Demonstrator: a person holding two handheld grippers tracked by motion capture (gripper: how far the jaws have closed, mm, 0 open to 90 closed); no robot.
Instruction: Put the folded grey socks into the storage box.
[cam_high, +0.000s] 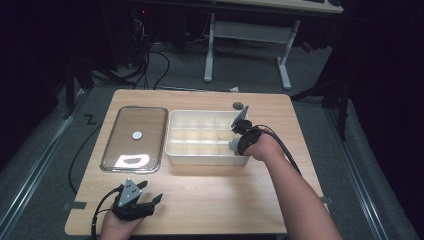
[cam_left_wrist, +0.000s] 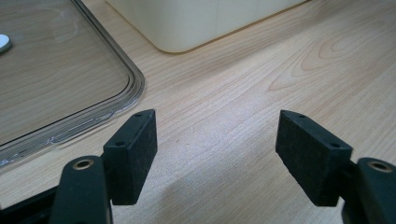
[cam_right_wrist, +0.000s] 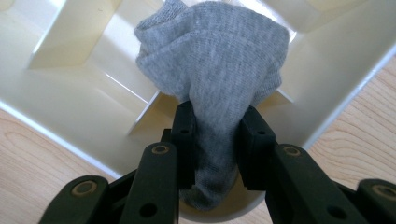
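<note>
Nearest the camera, the left gripper (cam_high: 150, 200) rests on the wooden table (cam_high: 210, 200) with jaws spread, gripping nothing. Beyond lies a clear lid (cam_high: 134, 138). Rightward, the right gripper (cam_right_wrist: 217, 135) clamps a grey sock (cam_right_wrist: 212, 60) over the cream divided box (cam_high: 205, 137).

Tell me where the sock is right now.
The sock is clamped in the right gripper, over the right end of the divided bin.

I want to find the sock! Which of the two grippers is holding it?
The right gripper, over the white divided box, pinches the grey sock. The left gripper is open above bare table.
</note>
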